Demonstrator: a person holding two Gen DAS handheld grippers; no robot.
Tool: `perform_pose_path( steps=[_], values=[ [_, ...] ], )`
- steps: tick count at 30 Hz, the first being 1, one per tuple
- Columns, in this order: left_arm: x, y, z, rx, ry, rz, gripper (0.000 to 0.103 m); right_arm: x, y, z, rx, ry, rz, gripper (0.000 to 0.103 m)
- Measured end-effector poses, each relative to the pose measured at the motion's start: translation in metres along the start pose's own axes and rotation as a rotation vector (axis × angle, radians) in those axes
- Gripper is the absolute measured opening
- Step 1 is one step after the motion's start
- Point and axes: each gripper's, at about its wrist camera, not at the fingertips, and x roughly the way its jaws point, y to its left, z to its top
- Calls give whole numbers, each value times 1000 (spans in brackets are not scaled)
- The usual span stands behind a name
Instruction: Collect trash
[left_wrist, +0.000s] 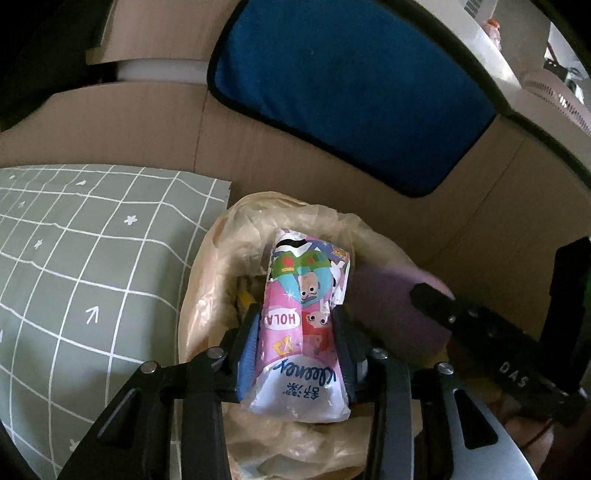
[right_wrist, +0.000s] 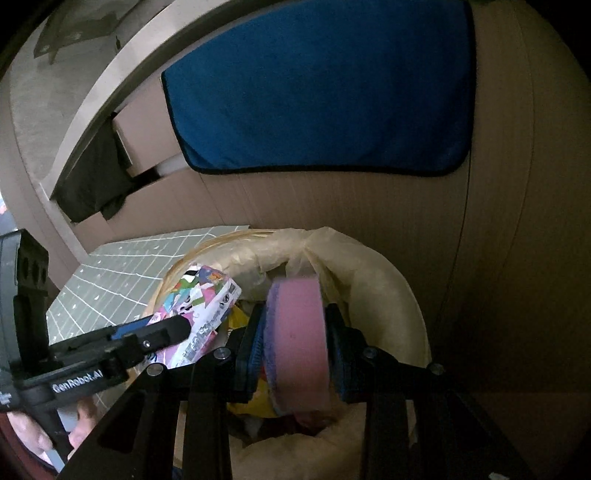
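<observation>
On the left lies a grid-printed green mat (left_wrist: 85, 280). Beside it stands the bin, lined with a tan plastic bag (left_wrist: 221, 258). The left gripper (left_wrist: 295, 325) holds a pink tissue packet (left_wrist: 306, 321) between half-spread jaws, directly over the bin mouth. The right gripper (right_wrist: 295, 332) clamps a pink-and-purple sponge (right_wrist: 299, 332) over the same opening. Judged status: both items carried, neither released; wrappers already lie inside.

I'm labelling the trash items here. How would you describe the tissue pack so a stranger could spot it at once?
Find the bin lined with a tan plastic bag, between the green grid mat and the cardboard wall. Over its mouth, the left gripper holds the tissue pack: glossy pink-and-white cartoon wrapper, unlike the plain pink sponge beside it.
</observation>
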Motion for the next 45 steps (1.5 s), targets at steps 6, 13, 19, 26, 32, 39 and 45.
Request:
perform_pose_path(
  steps=[6,13,19,26,32,39,45],
  values=[
    [-19,-4,8,39,-39,6,52,-16,11,-3,-40,-32,-59,37],
    [-52,2,17,-17,-97,-28,54,-46,19,-5,-27,-65,-94,42],
    [-115,-7,-6,53,-187,85,54,-88,48,-18,-67,-126,-87,46],
    [-196,-35,-75,150,-281,264,54,-156,105,-61,-184,-221,-63,47],
    [-242,-49,-122,237,-340,342,54,-196,144,-105,-249,-245,-68,47],
    [-267,-53,-148,231,-335,381,54,-208,165,-138,-271,-226,-74,47],
    [-285,-54,-167,206,-381,469,54,-219,181,-153,-300,-253,-66,47]
  ],
)
